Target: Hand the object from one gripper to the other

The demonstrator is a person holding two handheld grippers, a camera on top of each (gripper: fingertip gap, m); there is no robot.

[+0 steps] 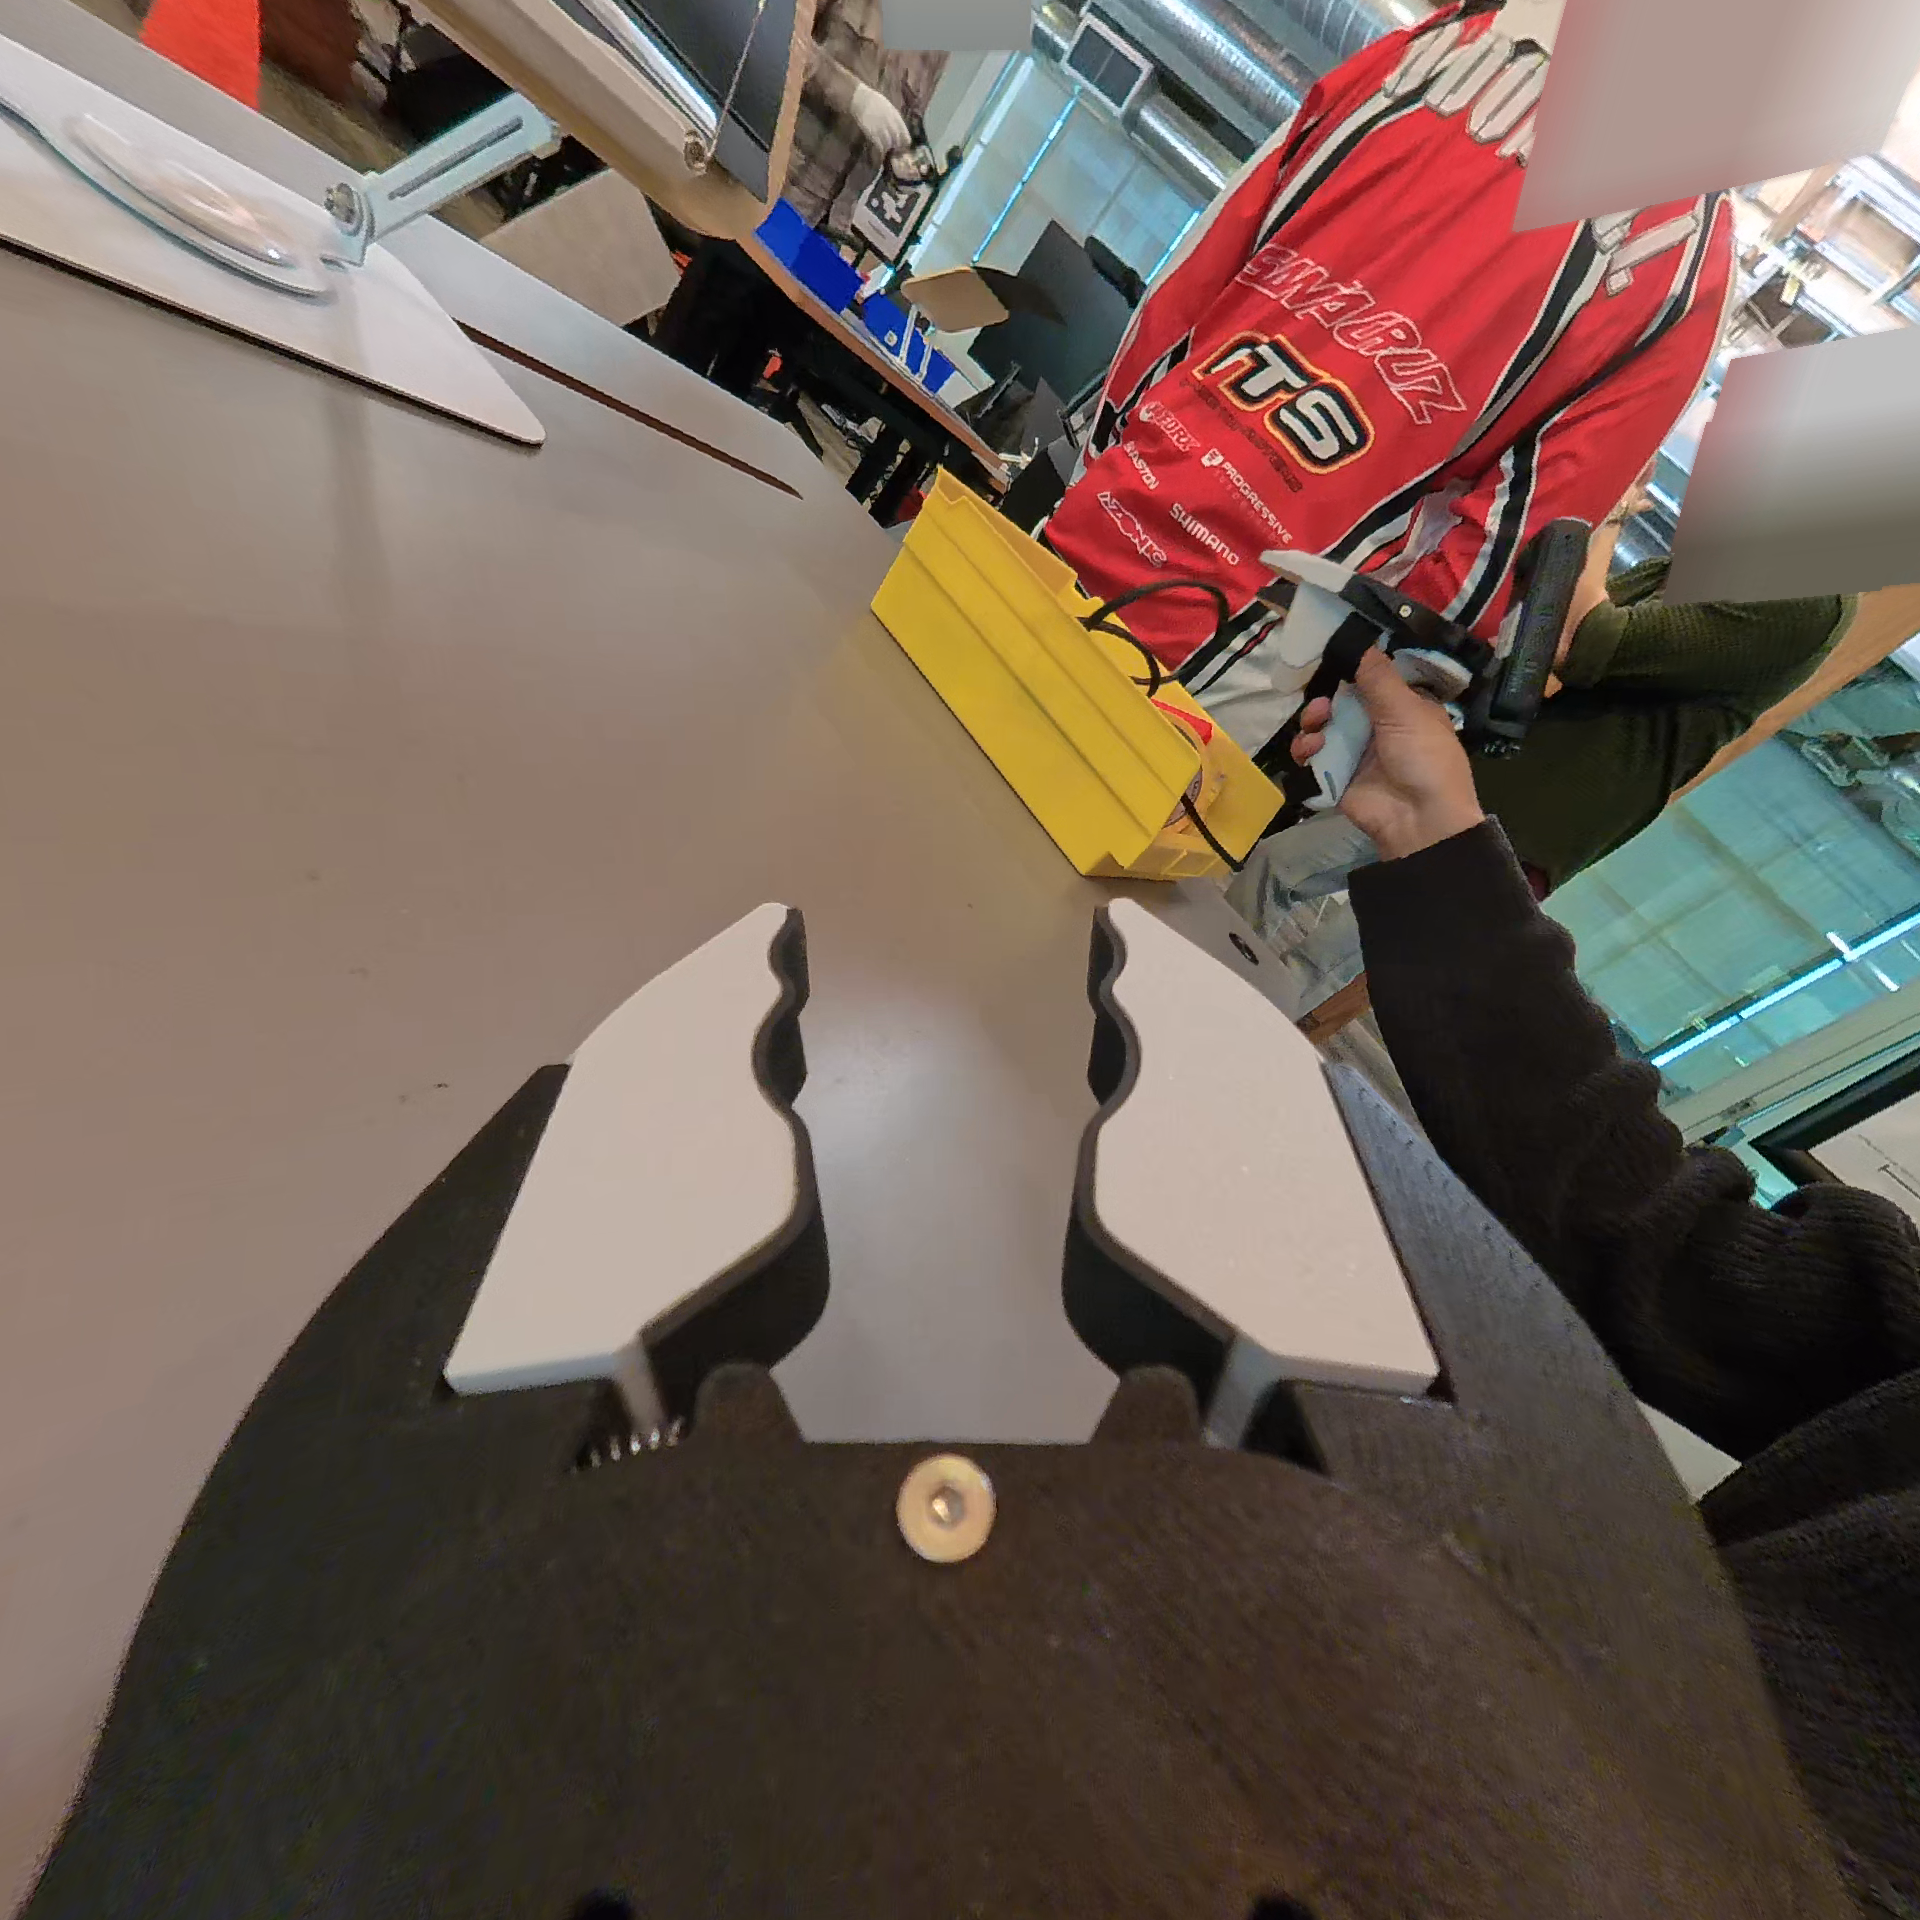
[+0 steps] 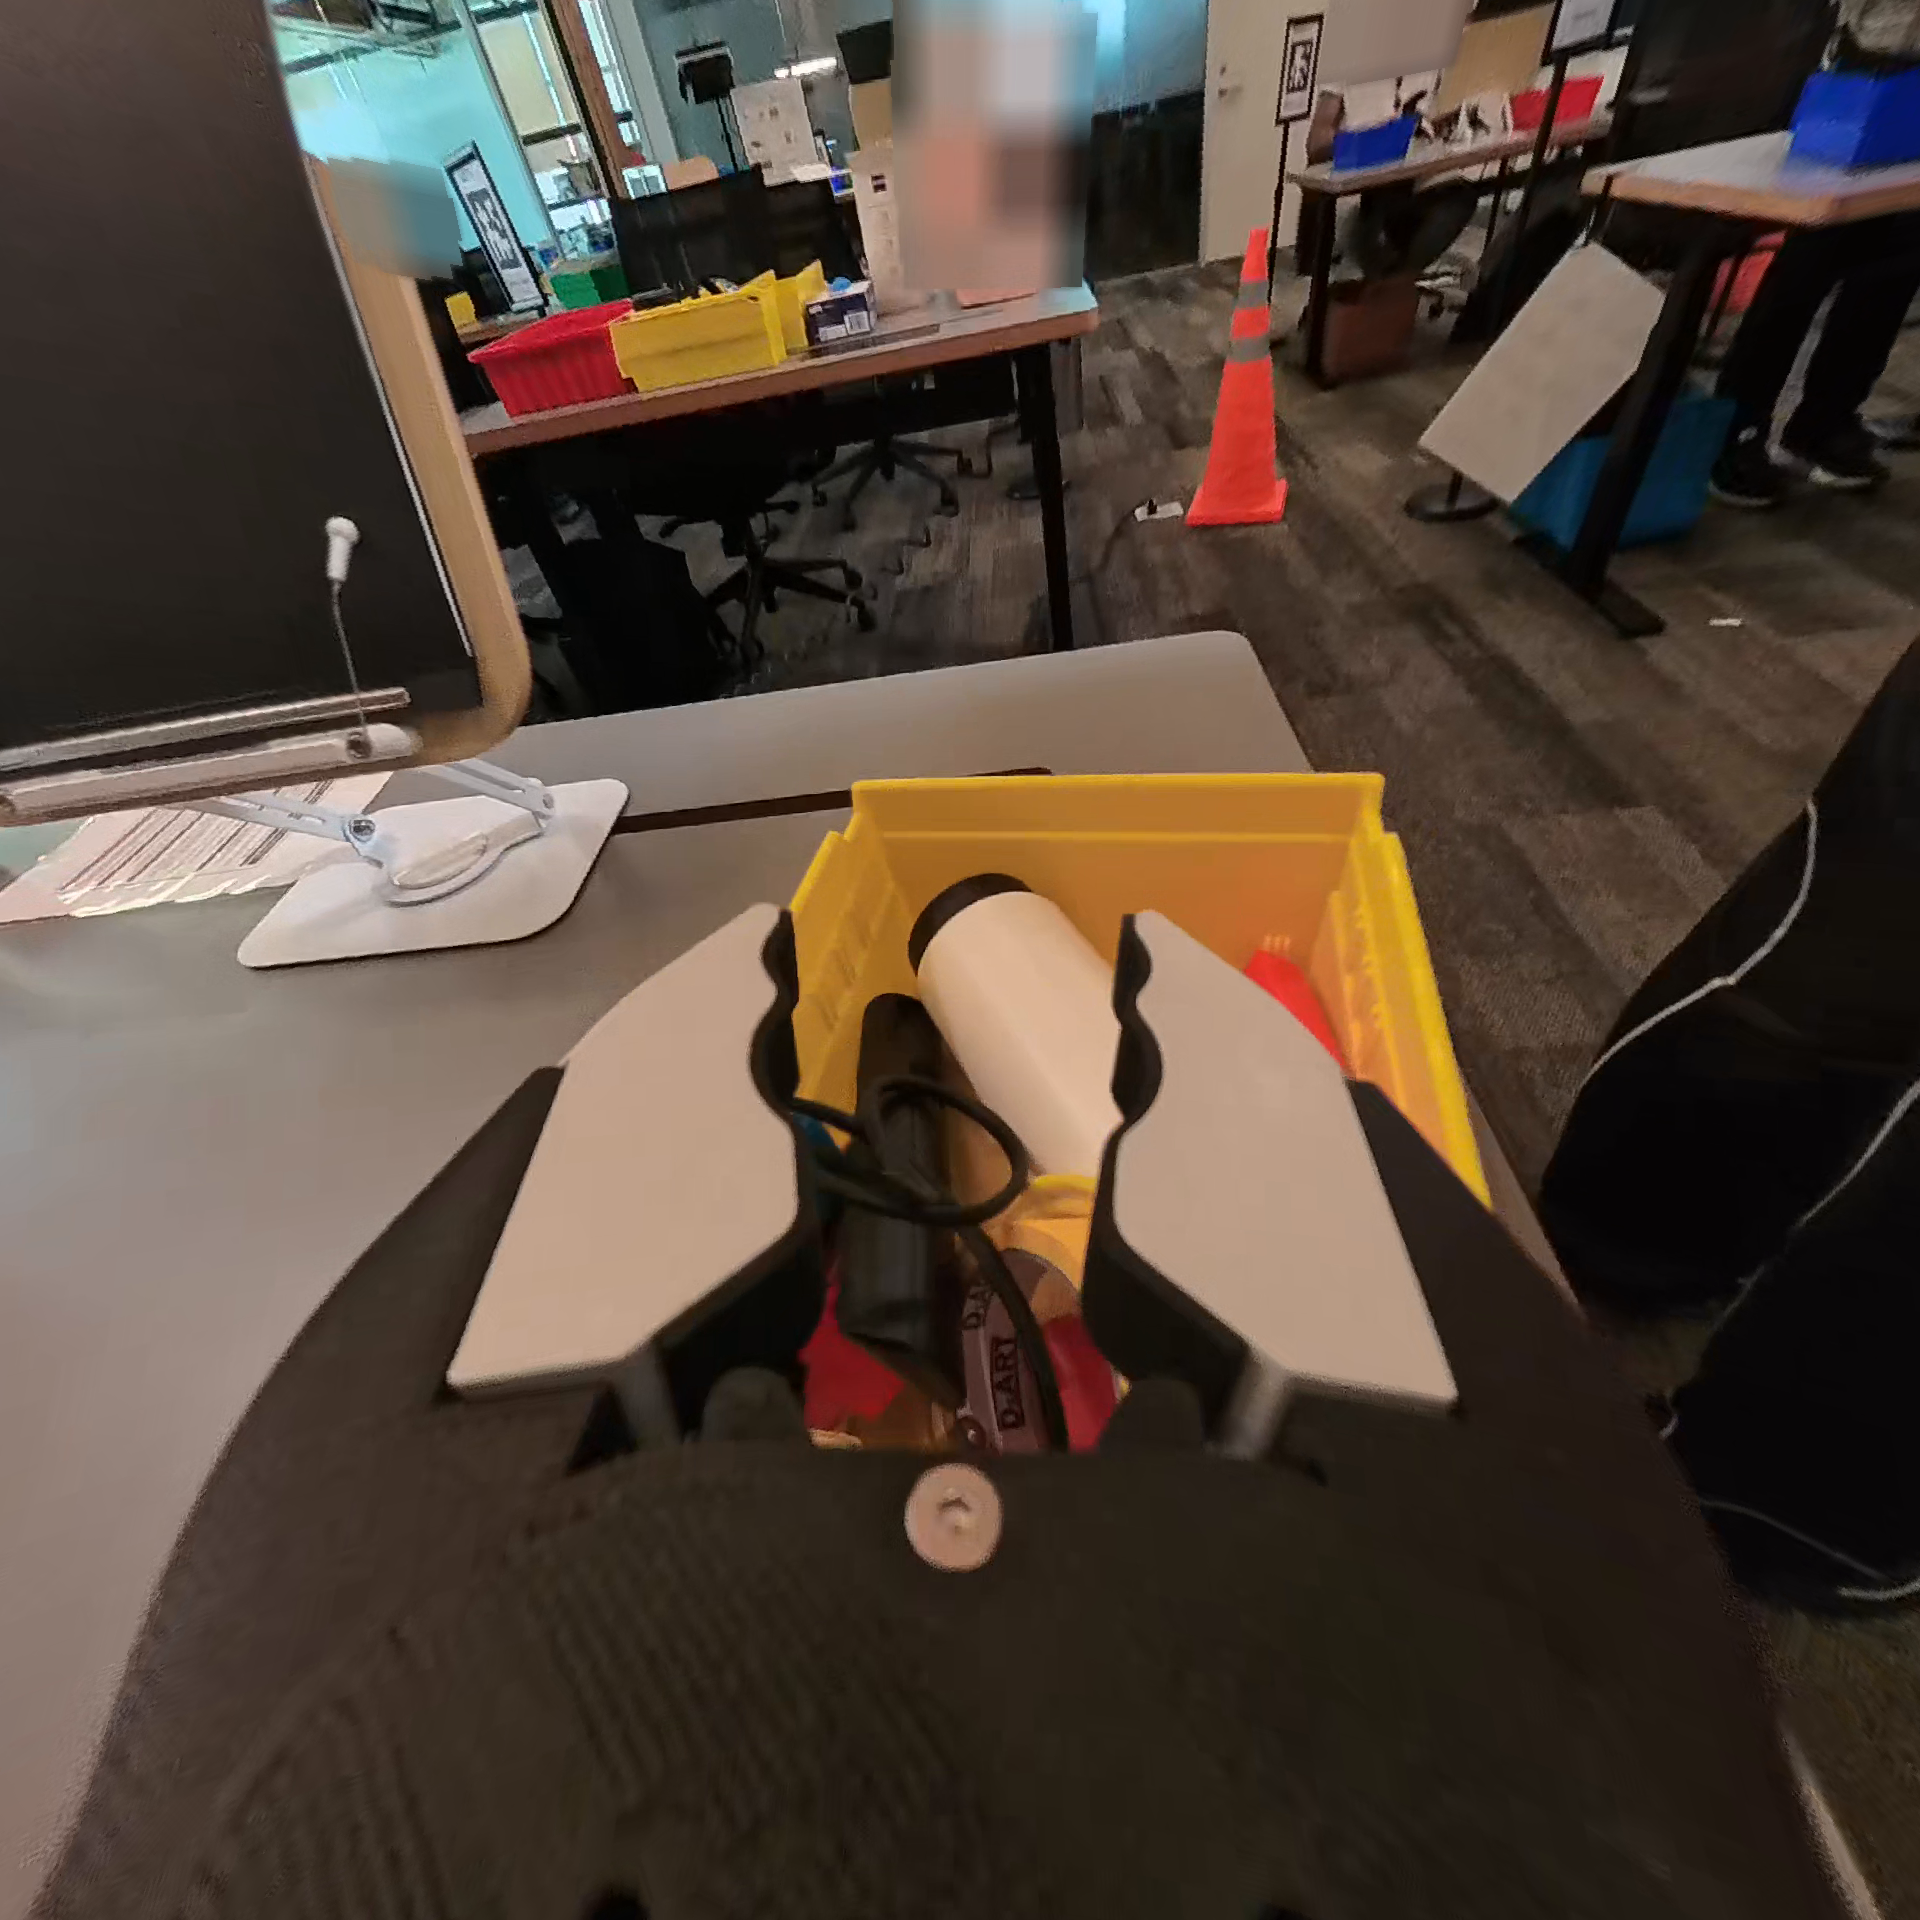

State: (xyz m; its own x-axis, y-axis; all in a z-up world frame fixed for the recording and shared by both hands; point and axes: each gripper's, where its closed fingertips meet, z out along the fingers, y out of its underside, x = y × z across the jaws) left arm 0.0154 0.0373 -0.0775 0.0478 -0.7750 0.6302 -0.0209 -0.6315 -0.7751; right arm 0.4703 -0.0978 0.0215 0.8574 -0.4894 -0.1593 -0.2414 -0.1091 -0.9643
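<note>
The right hand-held gripper (image 2: 951, 997) hangs spread and empty over the yellow bin (image 2: 1117, 821). The white cylinder (image 2: 1013, 1003) lies inside, tangled against a black cable (image 2: 914, 1153); a careless pinch could snag that cord. The left hand-held gripper (image 1: 945, 951) waits apart over the bare surface (image 1: 416, 727).

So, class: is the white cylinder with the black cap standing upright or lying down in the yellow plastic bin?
Lying down: the white cylinder rests lengthwise inside the bin.
</note>
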